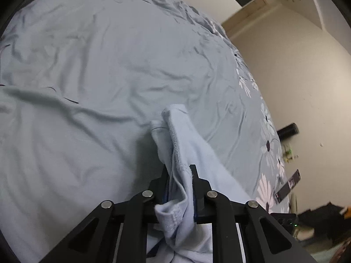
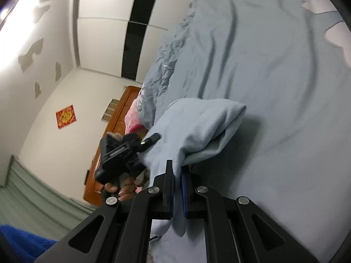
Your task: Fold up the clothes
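A pale blue garment (image 1: 184,153) hangs bunched between both grippers above the bed. My left gripper (image 1: 178,171) is shut on a hemmed edge of it, with cloth trailing forward and down. My right gripper (image 2: 177,166) is shut on another edge of the same garment (image 2: 197,127), which drapes to the left and folds over itself. In the right wrist view the left gripper (image 2: 131,151) shows beside the cloth, with the hand that holds it.
A grey-blue bedsheet (image 1: 87,87) with a flower print along its edge covers the bed under both grippers. A wooden bed frame (image 2: 122,114), a pink item (image 2: 132,120) and white walls lie to the left in the right wrist view. Dark objects (image 1: 287,188) lie on the floor.
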